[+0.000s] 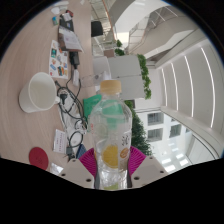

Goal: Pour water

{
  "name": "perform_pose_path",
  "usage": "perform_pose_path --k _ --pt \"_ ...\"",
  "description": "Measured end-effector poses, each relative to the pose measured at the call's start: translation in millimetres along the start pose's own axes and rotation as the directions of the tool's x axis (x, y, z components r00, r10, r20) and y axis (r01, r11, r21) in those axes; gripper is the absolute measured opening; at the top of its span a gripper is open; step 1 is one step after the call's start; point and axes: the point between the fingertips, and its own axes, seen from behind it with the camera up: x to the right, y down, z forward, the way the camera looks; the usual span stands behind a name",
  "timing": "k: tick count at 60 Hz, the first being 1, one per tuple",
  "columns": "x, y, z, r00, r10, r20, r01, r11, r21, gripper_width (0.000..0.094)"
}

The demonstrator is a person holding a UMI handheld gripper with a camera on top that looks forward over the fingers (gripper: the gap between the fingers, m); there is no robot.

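My gripper is shut on a clear plastic bottle with a green cap and a yellow fruit label. Both magenta pads press on its lower body. The bottle stands along the fingers, cap away from me, lifted off the table. A white cup stands on the pale table, well to the left of the bottle and beyond the fingers. The whole scene looks tilted.
Black cables and a small white device lie on the table between the cup and the bottle. A red round object sits near the left finger. Papers and boxes lie further along the table. Windows and green plants are beyond.
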Motion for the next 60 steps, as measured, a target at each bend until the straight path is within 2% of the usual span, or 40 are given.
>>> perform_pose_path --k 6,14,23,33,39,43,44,45,49,51,53,56,57,58,60 --pt "-12 -27 18 0.91 -0.414 -0.01 0.414 0.909 0.043 0.0364" --pt "-12 -49 22 0.681 -0.732 -0.04 0.733 0.679 0.041 0.0362" --pt "-13 -64 31 0.539 -0.842 -0.031 0.842 0.537 0.055 0.0363" --pt "-14 -67 35 0.506 -0.863 -0.018 0.862 0.504 0.062 0.0364" --pt "-12 -74 36 0.537 -0.843 -0.025 0.841 0.534 0.085 0.0365" --pt "-6 -82 38 0.64 -0.767 -0.039 0.766 0.634 0.107 0.0364" --pt "-7 -81 27 0.676 -0.733 -0.081 0.737 0.67 0.084 0.0363" --pt "-1 -81 33 0.728 -0.682 -0.066 0.685 0.722 0.091 0.0364" --pt "23 -81 35 0.905 -0.419 -0.075 0.424 0.901 0.088 0.0364" --pt "34 -85 33 0.964 -0.252 -0.087 0.261 0.959 0.112 0.0364" --pt "46 -96 39 0.995 -0.088 -0.037 0.093 0.985 0.148 0.0368" --pt "49 -103 31 0.97 0.235 0.056 -0.241 0.941 0.237 0.0368" --pt "47 -101 4 0.929 0.368 0.021 -0.36 0.895 0.263 0.0372" --pt "43 -99 15 0.894 0.44 0.083 -0.445 0.852 0.275 0.0382" --pt "43 -91 16 0.81 0.572 0.131 -0.584 0.762 0.28 0.0392"
